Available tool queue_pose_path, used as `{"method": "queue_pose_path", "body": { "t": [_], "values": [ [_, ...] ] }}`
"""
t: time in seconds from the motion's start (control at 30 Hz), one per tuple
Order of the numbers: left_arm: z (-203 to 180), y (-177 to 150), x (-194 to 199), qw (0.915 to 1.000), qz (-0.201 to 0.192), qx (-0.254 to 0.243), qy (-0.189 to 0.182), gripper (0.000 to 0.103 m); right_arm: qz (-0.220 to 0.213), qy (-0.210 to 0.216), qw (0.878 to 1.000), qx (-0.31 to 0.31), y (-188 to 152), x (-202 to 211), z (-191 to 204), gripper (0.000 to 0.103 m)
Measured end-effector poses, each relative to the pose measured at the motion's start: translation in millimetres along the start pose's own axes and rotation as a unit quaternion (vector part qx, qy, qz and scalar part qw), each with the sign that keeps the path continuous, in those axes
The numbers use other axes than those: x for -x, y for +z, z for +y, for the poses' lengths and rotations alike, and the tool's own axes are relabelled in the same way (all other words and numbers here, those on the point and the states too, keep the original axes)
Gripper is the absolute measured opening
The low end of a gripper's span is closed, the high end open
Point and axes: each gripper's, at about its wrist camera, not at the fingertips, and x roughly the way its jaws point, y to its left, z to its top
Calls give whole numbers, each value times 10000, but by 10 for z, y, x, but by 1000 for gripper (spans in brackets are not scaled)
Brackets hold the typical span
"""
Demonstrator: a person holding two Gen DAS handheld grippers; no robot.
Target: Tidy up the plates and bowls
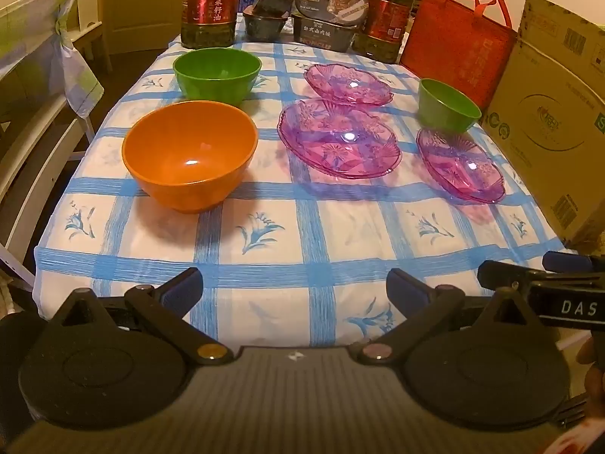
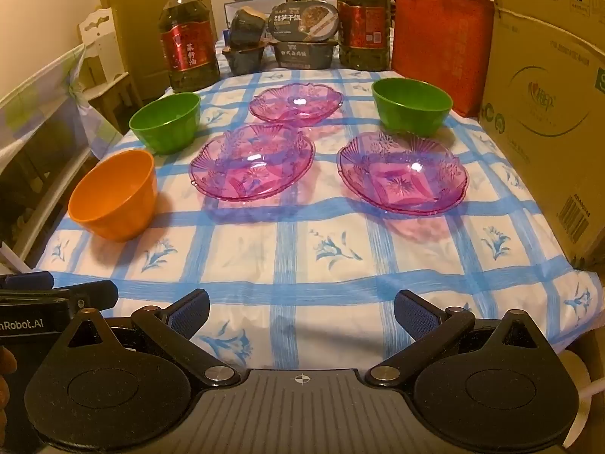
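— What's my table wearing?
— Blue-checked cloth. Orange bowl at nine o'clock, green bowls at ten and one, three pink plates centre, oil bottles at twelve.

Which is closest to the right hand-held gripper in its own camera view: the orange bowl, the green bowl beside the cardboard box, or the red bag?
From the right hand-held gripper:
1. Orange bowl, near left.
2. Green bowl, farther back on the right.
3. Red bag, behind that bowl at the far end.
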Motion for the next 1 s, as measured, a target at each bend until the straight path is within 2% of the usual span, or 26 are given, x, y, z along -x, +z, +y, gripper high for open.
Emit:
{"method": "queue_pose_path", "body": {
  "t": [1.0],
  "values": [
    [-15,-7,-5,10000,15,-14,-20,102,20,18,10000,-17,-44,-17,10,103]
  ]
}}
